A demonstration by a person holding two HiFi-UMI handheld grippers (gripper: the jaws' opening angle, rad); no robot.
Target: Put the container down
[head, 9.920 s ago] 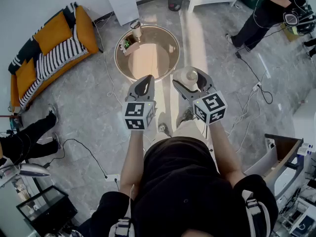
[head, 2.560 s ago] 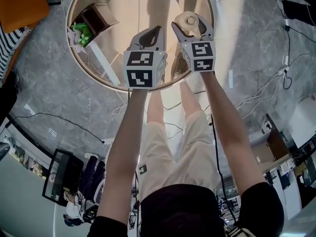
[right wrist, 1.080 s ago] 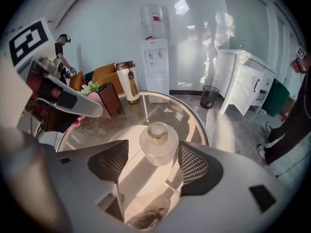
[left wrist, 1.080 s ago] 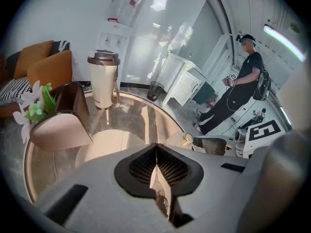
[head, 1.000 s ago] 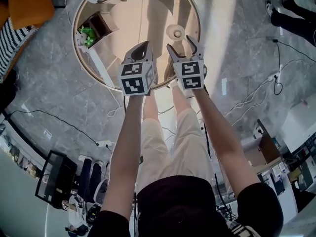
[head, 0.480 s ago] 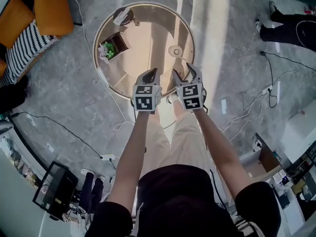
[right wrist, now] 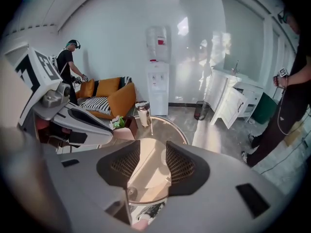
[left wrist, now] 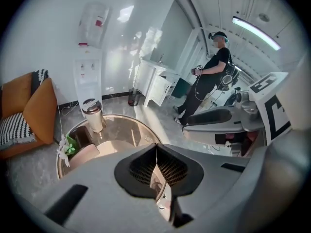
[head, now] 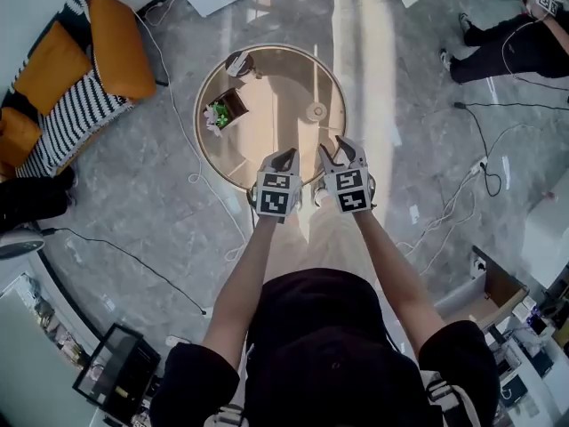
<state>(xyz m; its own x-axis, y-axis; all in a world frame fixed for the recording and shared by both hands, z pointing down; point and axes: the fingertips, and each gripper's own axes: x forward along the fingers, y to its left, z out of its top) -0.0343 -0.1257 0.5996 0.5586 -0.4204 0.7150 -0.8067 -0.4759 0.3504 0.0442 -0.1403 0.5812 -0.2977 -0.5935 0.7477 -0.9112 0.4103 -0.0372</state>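
Head view — container point(head: 316, 111) beyond right tool point(head: 336, 150), closing empty

container point(head: 316, 110): on tabletop point(head: 271, 145), right side | plant box point(head: 220, 114): on tabletop, left side | flask point(head: 238, 62): on tabletop, far-left rim, behind plant box | sofa point(head: 80, 69): on floor point(head: 133, 205), left of tabletop
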